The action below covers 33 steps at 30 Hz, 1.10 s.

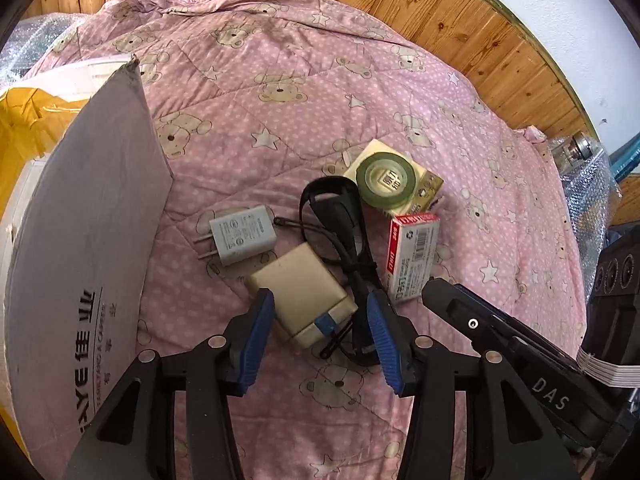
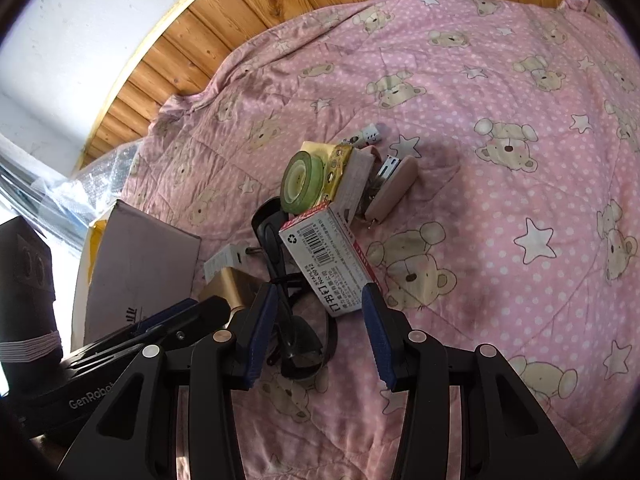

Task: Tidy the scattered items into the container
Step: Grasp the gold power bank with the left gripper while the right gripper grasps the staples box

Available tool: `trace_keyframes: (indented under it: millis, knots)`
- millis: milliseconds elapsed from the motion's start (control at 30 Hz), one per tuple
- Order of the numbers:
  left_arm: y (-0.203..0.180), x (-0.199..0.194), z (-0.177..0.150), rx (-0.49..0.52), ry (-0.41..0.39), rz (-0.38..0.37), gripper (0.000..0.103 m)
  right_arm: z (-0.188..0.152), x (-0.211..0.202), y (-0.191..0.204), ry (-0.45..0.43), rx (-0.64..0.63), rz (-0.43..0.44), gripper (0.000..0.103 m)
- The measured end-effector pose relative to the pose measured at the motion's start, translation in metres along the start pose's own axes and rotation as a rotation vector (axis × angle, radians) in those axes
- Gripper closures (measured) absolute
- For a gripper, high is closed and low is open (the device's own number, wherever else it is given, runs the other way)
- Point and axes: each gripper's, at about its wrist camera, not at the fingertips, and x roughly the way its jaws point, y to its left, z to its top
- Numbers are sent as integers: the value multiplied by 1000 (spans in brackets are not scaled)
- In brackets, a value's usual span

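Scattered items lie in a heap on a pink bear-print quilt (image 1: 280, 80). In the left wrist view my left gripper (image 1: 320, 336) is open, its blue pads on either side of a tan box (image 1: 300, 296) with a blue tape patch, without closing on it. A black cable (image 1: 344, 232) runs beside the right pad. Nearby lie a white plug charger (image 1: 242, 240), a staples box (image 1: 412, 256) and a green tape roll (image 1: 384, 180) on a gold box (image 1: 424, 190). My right gripper (image 2: 320, 332) is open just short of the staples box (image 2: 332, 264), above the black cable (image 2: 296, 340).
A cardboard box flap (image 1: 92, 240) stands at the left with yellow plastic (image 1: 24, 120) behind it. A pink stapler (image 2: 394, 186) and a small white item (image 2: 370, 134) lie behind the tape roll (image 2: 302, 180). Wooden panelling (image 1: 460, 20) borders the quilt; bubble wrap (image 1: 588, 188) sits right.
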Motion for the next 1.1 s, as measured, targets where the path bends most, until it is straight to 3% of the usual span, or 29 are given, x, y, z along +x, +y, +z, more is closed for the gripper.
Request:
trace_keyframes:
  millis: [167,267,533,667,900,1100]
  knots:
    - [3,5,8,7,-20,33,46,7,13,-2,14,-10,-9,55]
    - [5,9,11,12,-30,52,41,10,20,-2,19,-15,-18,50]
    - [20,35,6,-45,51,5,40,13,38,-8,38,-29,-45,46]
    - [13,34,-9,-38,86,-19,43,13,41,-15,43,-21,-52,59]
    - [15,25,-25,-76,107,-38,42,11,36,-20,38,1,-40,59]
    - [6,32,-15,-54,71,8,42,6,28,-18,29,4,-36,59]
